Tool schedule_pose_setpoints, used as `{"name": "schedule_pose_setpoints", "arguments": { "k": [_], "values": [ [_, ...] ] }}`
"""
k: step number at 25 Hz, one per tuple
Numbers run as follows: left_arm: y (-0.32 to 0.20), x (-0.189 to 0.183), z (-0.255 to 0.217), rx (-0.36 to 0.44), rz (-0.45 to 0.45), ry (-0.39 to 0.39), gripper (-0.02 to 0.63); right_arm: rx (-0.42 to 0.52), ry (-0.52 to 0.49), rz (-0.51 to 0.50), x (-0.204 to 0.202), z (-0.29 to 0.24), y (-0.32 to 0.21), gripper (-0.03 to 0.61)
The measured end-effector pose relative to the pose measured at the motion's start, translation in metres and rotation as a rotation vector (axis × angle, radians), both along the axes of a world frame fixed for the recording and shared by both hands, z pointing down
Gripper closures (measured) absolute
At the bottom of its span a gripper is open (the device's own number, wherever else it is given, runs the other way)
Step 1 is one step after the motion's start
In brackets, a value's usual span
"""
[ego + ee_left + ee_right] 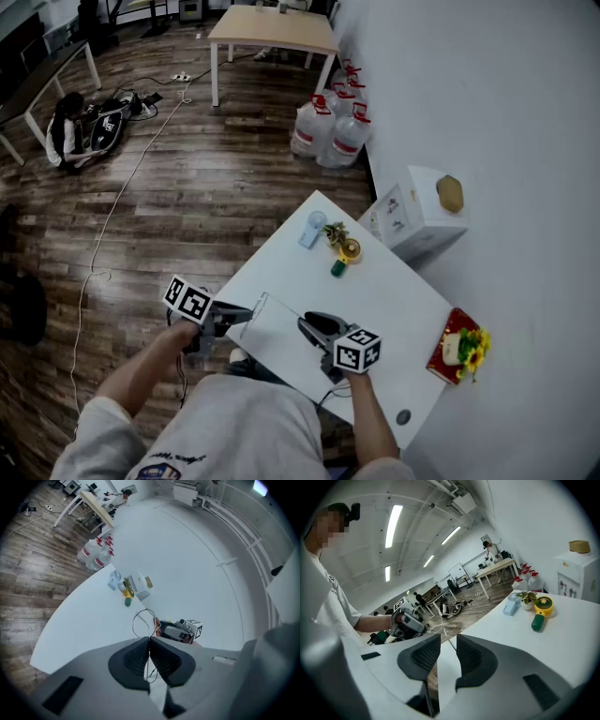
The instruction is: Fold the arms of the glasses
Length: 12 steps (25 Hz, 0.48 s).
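Both at glasses: L hand-held gripper clamps them, R hand-held gripper jaws apart, arm between.

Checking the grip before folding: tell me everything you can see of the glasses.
The glasses are a thin wire frame, metal by the look, with a rounded rim. The left gripper is shut on the frame, holding it over the white table's edge. One slim arm reaches between the right gripper's open jaws; whether it touches a pad is unclear.

glasses: lower part hidden behind left fingers | glasses arm: contact with right fingers unclear
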<state>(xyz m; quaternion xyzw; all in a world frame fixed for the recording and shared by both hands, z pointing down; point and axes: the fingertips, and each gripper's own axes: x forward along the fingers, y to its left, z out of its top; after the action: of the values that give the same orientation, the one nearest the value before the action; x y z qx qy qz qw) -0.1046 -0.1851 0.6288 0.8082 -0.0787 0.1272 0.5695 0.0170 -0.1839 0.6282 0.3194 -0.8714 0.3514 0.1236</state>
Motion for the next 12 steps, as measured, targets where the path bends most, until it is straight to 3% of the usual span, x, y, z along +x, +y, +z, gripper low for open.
{"name": "schedule_pose_setpoints", "arguments": {
  "k": [4, 12],
  "values": [
    [0.003, -0.001, 0.002, -0.007, 0.003, 0.006, 0.606, -0.014, 0.000, -0.027, -0.009, 0.004, 0.009, 0.536],
    [-0.007, 0.001, 0.002, -0.017, -0.078, 0.038, 0.606, -0.069, -0.105, -0.034, -0.038, 0.008, 0.020, 0.551]
  ]
}}
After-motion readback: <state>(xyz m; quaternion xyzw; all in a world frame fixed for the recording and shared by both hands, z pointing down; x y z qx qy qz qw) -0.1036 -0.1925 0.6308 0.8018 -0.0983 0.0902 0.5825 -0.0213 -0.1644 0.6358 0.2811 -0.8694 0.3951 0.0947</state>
